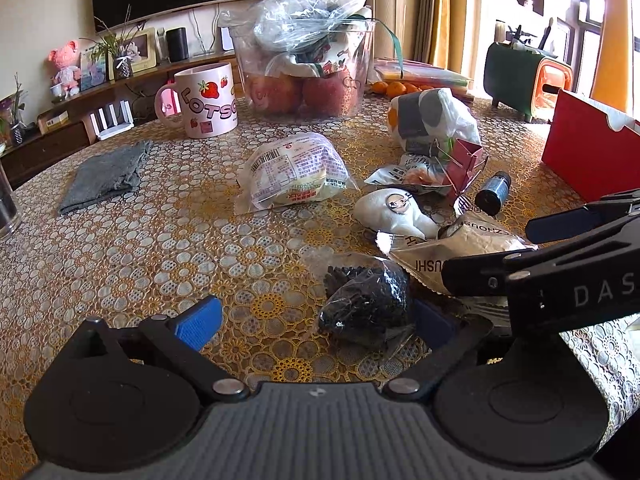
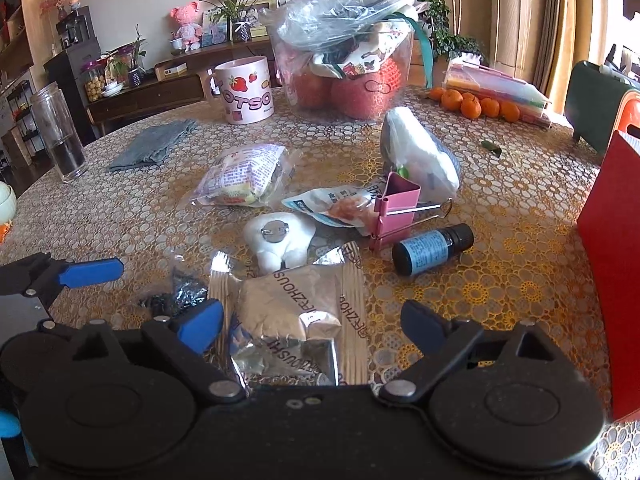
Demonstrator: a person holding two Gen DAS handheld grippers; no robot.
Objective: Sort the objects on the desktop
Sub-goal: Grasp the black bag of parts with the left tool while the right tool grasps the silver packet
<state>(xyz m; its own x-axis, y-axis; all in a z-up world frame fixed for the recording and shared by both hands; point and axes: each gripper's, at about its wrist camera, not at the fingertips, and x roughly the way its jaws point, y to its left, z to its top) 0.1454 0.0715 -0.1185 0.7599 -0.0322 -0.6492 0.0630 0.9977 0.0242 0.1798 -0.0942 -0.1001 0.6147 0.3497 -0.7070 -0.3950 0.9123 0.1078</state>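
Foil snack packet (image 2: 292, 312) printed "ZHOUSHI", mug (image 2: 246, 90) "LOTSO"

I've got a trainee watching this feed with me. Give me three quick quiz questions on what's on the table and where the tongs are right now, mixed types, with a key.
1. True or false: the pink mug is lying on its side.
2. Which item sits between the fingers of the right tongs? A) grey cloth B) silver snack packet C) blue-labelled bottle
3. Fill in: the left tongs are open around a clear bag of small ____ bits.

Key
1. False: the mug stands upright beside the clear tub of apples.
2. B: the silver snack packet lies between the open fingers; the pads do not press on it. The bottle and the grey cloth lie elsewhere.
3. Black: the bag.
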